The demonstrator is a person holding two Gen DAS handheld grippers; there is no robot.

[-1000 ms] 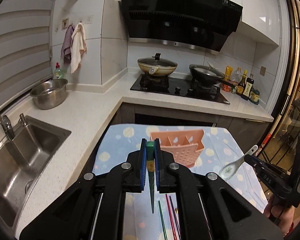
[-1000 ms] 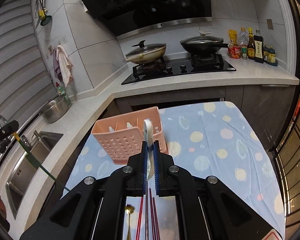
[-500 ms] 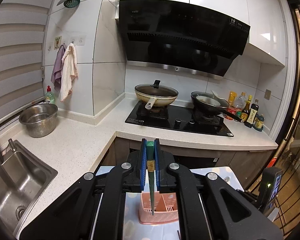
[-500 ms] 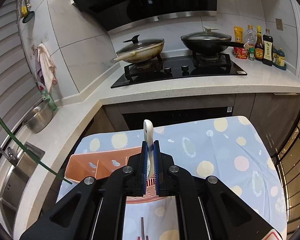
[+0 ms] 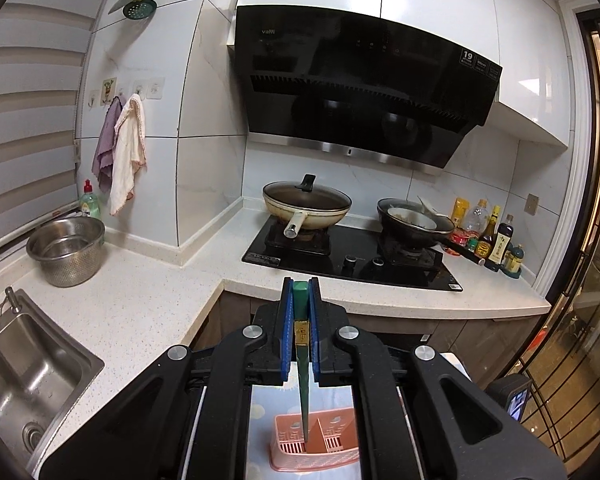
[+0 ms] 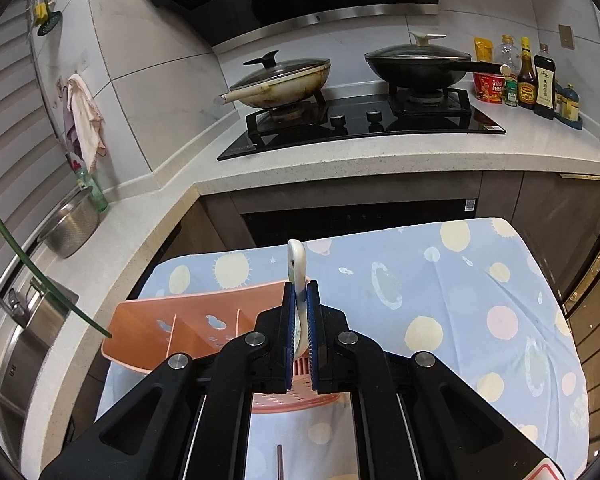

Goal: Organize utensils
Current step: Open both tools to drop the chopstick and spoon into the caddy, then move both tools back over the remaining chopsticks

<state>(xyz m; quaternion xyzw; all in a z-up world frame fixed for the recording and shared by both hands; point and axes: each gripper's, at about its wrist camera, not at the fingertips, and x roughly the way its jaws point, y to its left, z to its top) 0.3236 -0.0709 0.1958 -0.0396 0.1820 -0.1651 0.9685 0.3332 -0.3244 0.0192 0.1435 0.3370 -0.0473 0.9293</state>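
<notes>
Holder (image 6: 188, 332): pink plastic, perforated. Spoon (image 6: 297, 264): glossy ceramic. Tablecloth (image 6: 460, 300): printed cloth. Bowl (image 5: 66, 250): steel. Counter (image 5: 140, 304): speckled stone.

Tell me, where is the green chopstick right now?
In the left wrist view, the left claw pinches the green chopstick by its top, tip hanging down into the pink utensil basket.

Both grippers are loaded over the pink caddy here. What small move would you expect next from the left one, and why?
Probably lower it, then open. The left gripper is shut on a green chopstick pointing down, its tip at the mouth of the pink caddy; whether it is inside is unclear. The right gripper holds a spoon above the same caddy.
</notes>
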